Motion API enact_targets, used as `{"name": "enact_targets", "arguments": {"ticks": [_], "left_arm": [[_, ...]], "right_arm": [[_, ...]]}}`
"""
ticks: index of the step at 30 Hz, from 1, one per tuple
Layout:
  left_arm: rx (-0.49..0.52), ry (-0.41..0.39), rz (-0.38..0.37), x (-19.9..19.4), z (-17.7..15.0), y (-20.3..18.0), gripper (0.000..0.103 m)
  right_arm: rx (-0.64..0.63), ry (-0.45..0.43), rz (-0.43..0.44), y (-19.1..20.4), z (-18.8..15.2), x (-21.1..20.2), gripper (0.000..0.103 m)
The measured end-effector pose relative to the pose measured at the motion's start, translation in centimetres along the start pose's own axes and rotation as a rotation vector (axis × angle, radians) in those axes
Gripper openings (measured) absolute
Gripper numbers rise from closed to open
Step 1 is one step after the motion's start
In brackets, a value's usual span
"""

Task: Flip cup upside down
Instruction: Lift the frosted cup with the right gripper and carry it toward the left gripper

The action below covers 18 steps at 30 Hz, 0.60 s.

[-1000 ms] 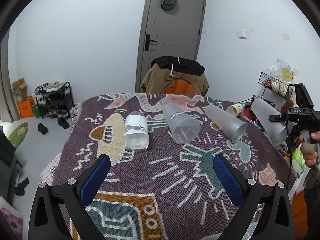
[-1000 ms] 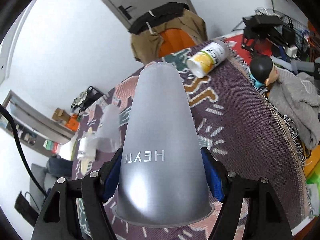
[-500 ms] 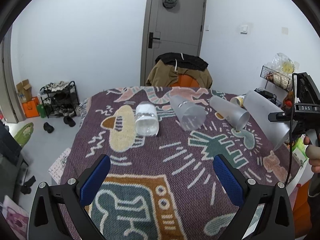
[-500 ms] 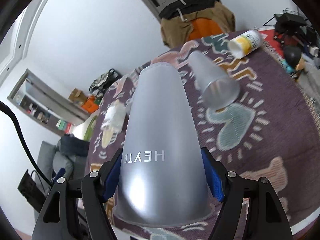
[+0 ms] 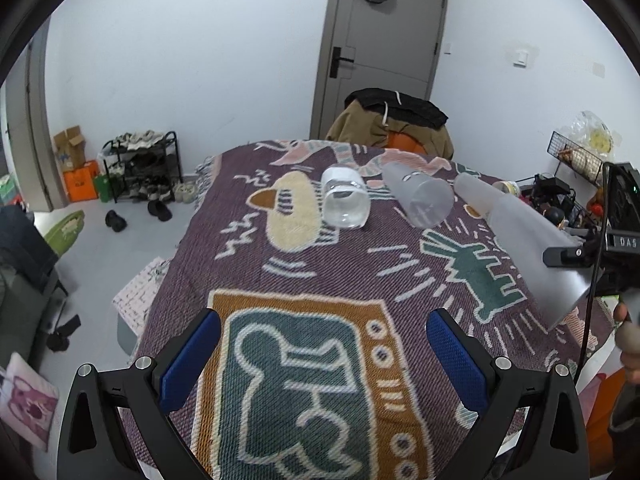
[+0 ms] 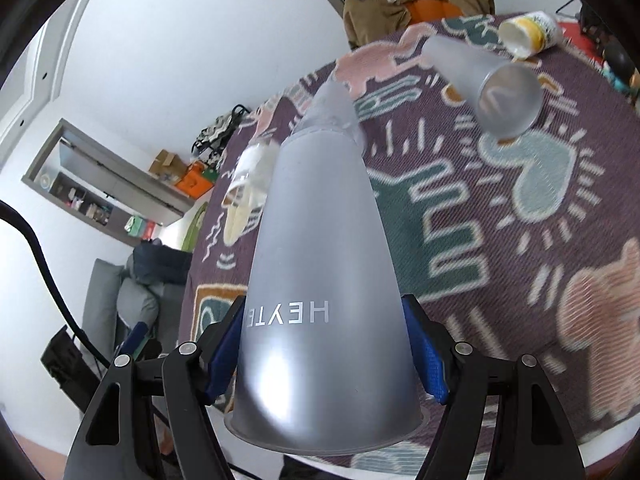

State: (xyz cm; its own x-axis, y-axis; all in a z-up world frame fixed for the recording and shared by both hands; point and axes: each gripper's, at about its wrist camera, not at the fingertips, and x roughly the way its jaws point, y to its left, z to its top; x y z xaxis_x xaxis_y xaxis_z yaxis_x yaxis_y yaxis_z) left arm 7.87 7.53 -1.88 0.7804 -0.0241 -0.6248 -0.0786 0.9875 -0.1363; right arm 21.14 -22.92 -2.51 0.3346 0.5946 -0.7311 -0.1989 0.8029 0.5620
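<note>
My right gripper (image 6: 324, 344) is shut on a tall frosted cup (image 6: 320, 280) marked HEYTE. It grips the cup near the rim, with the cup's base pointing away from the camera, above the patterned blanket (image 6: 500, 240). In the left wrist view the same cup (image 5: 532, 248) hangs tilted over the table's right side, held by the right gripper (image 5: 576, 256). My left gripper (image 5: 320, 356) is open and empty above the near part of the blanket (image 5: 304, 280).
Two frosted cups (image 5: 420, 200) (image 5: 476, 196) and a clear cup with a white band (image 5: 346, 202) lie on their sides at the far part of the table. A yellow-white tub (image 6: 528, 34) lies beyond them. A chair with a jacket (image 5: 392, 124) stands behind.
The right gripper has swung the held cup over the table, tilting it more. The left gripper has pulled back and risen, so the lying cups look farther away.
</note>
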Motion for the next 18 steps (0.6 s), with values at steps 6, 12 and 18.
{"name": "enact_targets", "arguments": {"ticks": [6, 12, 18], "left_arm": [[-0.022, 0.014, 0.0, 0.2, -0.8, 1.1, 0.103], [-0.01, 0.012, -0.013, 0.5, -1.4, 1.0, 0.103], [-0.02, 0.018, -0.044, 0.9, -1.5, 0.7, 0.103]], "right_arm": [[0.013, -0.004, 0.02, 1.1, -2.1, 1.8, 0.075], [0.054, -0.01, 0.036, 0.7, -3.6, 3.5, 0.075], [0.063, -0.039, 0.026, 0.1, -3.7, 3.8, 0.076]]}}
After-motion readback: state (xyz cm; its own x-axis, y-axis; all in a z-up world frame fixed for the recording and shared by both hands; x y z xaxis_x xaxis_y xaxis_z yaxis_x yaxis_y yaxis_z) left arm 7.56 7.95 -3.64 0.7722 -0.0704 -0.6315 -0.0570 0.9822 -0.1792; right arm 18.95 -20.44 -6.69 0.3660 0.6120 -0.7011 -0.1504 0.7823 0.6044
